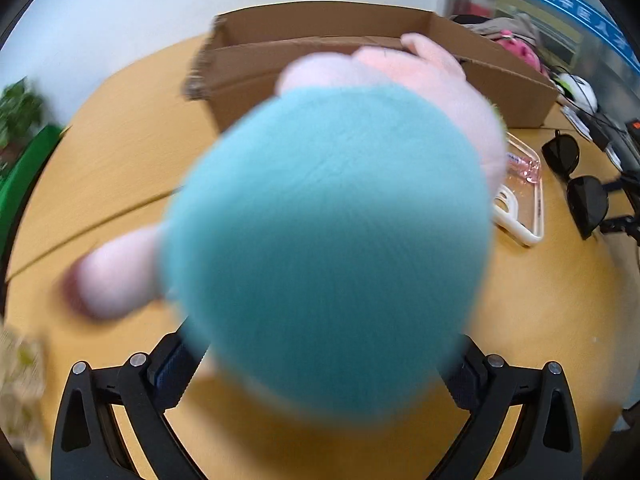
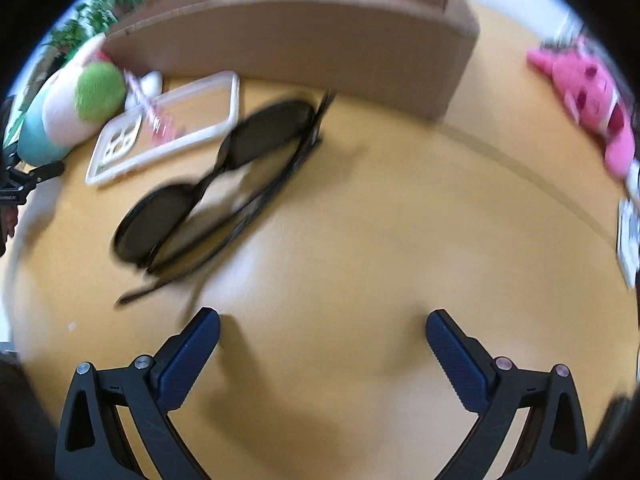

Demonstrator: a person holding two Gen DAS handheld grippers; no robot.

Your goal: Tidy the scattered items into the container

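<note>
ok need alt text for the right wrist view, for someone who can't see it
The open right gripper hovers empty above a tan table, its blue-padded fingers spread wide. Ahead to the left lie black sunglasses, then a white-rimmed phone case and a cardboard box; a pink plush toy sits far right.

Two black hand-held grippers

Each gripper, left (image 1: 320, 376) and right (image 2: 322, 344), has black triangular-cutout arms, silver round screws, and blue ribbed fingers (image 2: 188, 360) at lower frame.
</note>
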